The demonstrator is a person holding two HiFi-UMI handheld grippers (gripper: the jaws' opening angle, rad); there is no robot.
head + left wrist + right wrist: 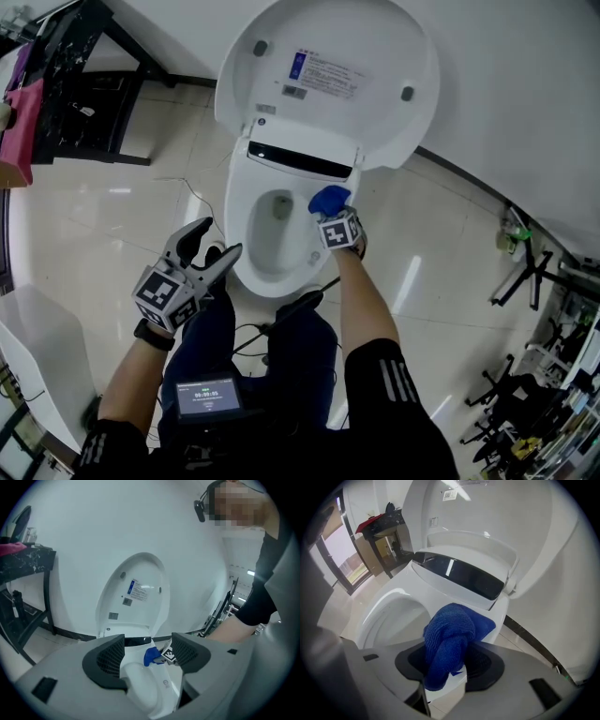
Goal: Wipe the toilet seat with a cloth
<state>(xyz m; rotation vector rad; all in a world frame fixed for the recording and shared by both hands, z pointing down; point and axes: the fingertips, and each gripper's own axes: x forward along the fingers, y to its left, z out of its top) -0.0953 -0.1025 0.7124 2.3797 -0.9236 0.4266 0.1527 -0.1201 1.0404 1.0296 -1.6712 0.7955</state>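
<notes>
A white toilet stands with its lid (337,75) raised and its seat (246,187) down around the bowl. My right gripper (330,208) is shut on a bunched blue cloth (449,639), which rests on the seat's right rear part near the hinge; the cloth (328,198) also shows in the head view. My left gripper (217,246) hovers open by the seat's front left rim, holding nothing. In the left gripper view its jaws stand apart, framing the bowl (140,679) and the blue cloth (150,655).
A black control strip (461,576) runs across the back of the seat. A dark table (75,84) with a pink item stands at the left. A white curved object (37,347) sits at the lower left. Stands and cables clutter the floor at the right (534,272).
</notes>
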